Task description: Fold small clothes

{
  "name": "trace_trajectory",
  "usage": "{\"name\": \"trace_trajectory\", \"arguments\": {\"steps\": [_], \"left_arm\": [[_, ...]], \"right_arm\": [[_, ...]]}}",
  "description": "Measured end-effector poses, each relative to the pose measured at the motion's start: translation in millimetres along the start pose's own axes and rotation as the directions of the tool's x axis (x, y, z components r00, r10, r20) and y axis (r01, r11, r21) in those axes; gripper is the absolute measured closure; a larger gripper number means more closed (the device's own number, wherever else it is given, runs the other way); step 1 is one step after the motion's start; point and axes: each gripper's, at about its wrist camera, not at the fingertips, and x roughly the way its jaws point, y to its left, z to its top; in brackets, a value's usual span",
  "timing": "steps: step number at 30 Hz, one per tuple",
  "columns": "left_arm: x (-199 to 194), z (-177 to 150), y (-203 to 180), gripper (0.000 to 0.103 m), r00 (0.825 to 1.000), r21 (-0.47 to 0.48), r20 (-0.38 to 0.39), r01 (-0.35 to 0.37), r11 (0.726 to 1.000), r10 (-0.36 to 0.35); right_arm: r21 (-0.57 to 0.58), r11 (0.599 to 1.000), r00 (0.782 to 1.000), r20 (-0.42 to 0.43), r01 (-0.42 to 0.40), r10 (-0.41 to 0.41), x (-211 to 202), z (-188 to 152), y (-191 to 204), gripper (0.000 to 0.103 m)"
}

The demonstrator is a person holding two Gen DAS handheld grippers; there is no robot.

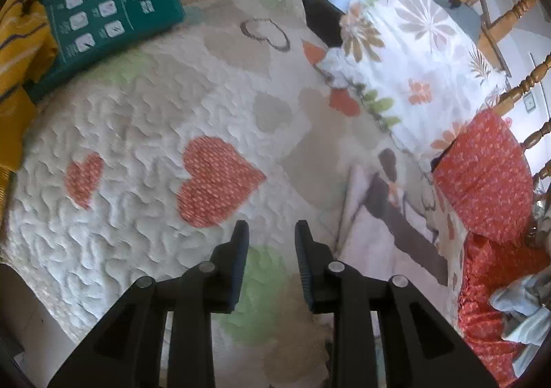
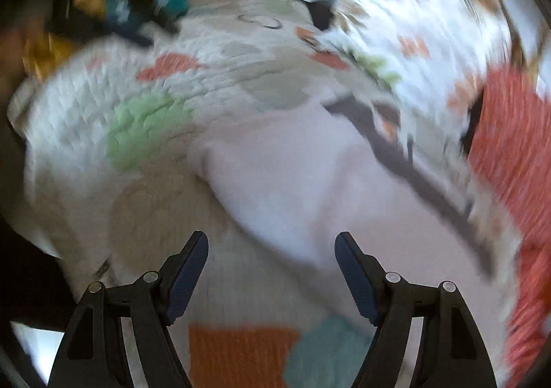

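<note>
A small pale pink garment (image 2: 296,181) with a dark brown band (image 2: 413,167) lies on a quilted heart-pattern bedspread (image 1: 137,133). In the left wrist view the garment (image 1: 365,229) shows to the right of my left gripper (image 1: 272,229), which is open and empty, hovering over the quilt. My right gripper (image 2: 272,243) is open wide and empty just above the garment's near side. The right wrist view is motion-blurred.
A green package (image 1: 103,9) and a yellow cloth (image 1: 17,53) lie at the far left. A floral pillow (image 1: 413,53) and red patterned fabric (image 1: 489,181) lie at the right. A wooden chair (image 1: 509,19) stands beyond. Grey-blue cloth (image 1: 527,308) lies at the right edge.
</note>
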Motion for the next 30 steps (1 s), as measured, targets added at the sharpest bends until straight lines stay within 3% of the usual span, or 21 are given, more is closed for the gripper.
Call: {"name": "trace_trajectory", "arguments": {"steps": [2,7,8,9,11,14,17,20,24,27,30], "left_arm": [[0,4,3,0.078,1.0,-0.005,-0.001,0.011,1.0,-0.011],[0,4,4,0.075,1.0,-0.012,-0.008,0.025,1.0,-0.025],[0,4,4,0.075,1.0,-0.012,-0.008,0.027,1.0,-0.027],[1,4,3,0.075,1.0,-0.011,-0.007,0.027,1.0,-0.027],[2,3,0,0.074,1.0,-0.009,-0.004,0.022,1.0,-0.022],[3,2,-6,0.072,1.0,-0.002,-0.002,0.024,1.0,-0.024],[8,-2,-19,0.07,1.0,0.018,-0.002,0.019,1.0,-0.019],[18,-11,-39,0.069,0.999,0.051,-0.031,0.033,0.998,-0.031],[36,-29,-76,0.069,0.995,0.124,-0.084,0.058,0.991,-0.048],[52,-47,-112,0.069,0.991,0.215,-0.128,0.067,0.974,-0.04],[67,-66,-141,0.068,0.985,0.279,-0.17,0.081,0.957,-0.034]], "right_arm": [[-0.07,0.994,0.996,-0.017,0.088,-0.089,19,15,20,0.042],[-0.107,0.979,0.983,-0.035,0.173,-0.178,45,49,31,0.047],[-0.105,0.979,0.983,-0.037,0.173,-0.178,48,53,31,0.063],[-0.081,0.988,0.989,-0.054,0.131,-0.136,52,58,29,0.083],[-0.036,0.995,0.992,-0.073,0.096,-0.098,52,60,23,0.093],[0.1,0.994,0.998,-0.05,0.031,-0.027,37,60,-2,0.095],[0.285,0.958,1.0,-0.003,-0.023,0.025,9,52,-58,0.095],[0.472,0.88,0.998,0.053,-0.045,0.023,-26,25,-136,0.095],[0.684,0.729,0.997,0.049,0.005,-0.052,-69,-55,-240,0.096],[0.774,0.622,0.992,-0.067,0.117,-0.103,-80,-137,-289,0.096],[0.805,0.57,0.982,-0.185,0.167,-0.027,-63,-195,-299,0.095]]}}
